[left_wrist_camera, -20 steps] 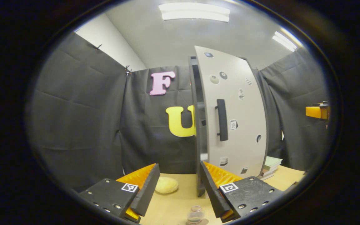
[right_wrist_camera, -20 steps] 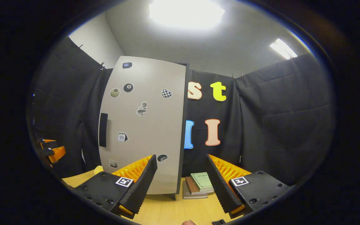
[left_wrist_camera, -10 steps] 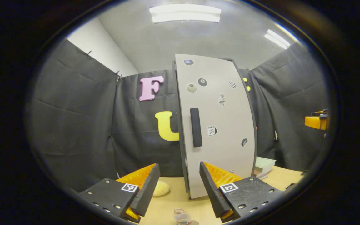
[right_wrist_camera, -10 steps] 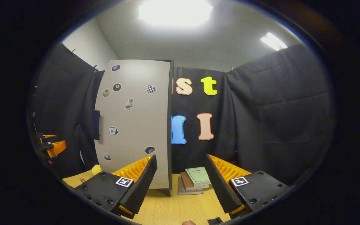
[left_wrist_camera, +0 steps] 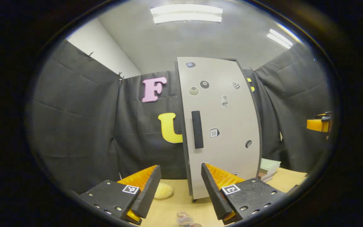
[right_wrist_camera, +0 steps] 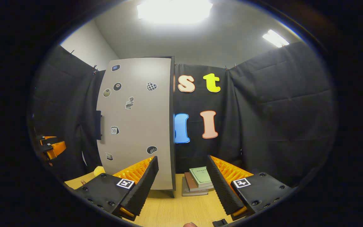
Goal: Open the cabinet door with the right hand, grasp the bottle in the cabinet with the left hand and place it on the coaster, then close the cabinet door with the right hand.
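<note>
Bottle (left_wrist_camera: 184, 218): small, likely glass, fragile; you'd grip its body.
Left gripper (left_wrist_camera: 179, 189): wide, empty.
Right gripper (right_wrist_camera: 181, 184): wide, empty.

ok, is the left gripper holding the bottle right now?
No. The left gripper is open and empty, and the bottle stands on the table below it.

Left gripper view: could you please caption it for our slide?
Open left gripper faces the shut cabinet door, bottle below.
</note>
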Available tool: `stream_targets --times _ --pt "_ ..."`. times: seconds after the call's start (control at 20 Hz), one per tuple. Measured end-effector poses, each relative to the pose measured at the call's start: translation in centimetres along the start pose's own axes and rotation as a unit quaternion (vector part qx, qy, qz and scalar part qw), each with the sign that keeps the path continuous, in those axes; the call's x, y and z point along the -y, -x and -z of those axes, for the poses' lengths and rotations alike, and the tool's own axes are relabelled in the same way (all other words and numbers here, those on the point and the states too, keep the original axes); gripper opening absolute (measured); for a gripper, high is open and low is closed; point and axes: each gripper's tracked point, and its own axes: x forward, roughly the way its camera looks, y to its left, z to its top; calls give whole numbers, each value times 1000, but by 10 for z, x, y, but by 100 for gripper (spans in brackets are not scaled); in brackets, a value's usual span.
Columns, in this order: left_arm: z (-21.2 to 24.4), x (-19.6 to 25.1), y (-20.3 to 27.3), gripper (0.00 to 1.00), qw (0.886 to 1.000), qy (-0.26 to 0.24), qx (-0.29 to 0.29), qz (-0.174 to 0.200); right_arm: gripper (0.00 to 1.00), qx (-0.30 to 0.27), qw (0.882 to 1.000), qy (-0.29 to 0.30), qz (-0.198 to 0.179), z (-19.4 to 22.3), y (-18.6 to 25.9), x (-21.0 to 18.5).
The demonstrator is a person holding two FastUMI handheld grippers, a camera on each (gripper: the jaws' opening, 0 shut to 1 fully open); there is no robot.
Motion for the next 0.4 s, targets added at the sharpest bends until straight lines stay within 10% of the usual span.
stream_targets --times 0.4 --pt "3 -11 5 80 1000 9 0 -2 98 1 1000 17 -6 -12 14 -12"
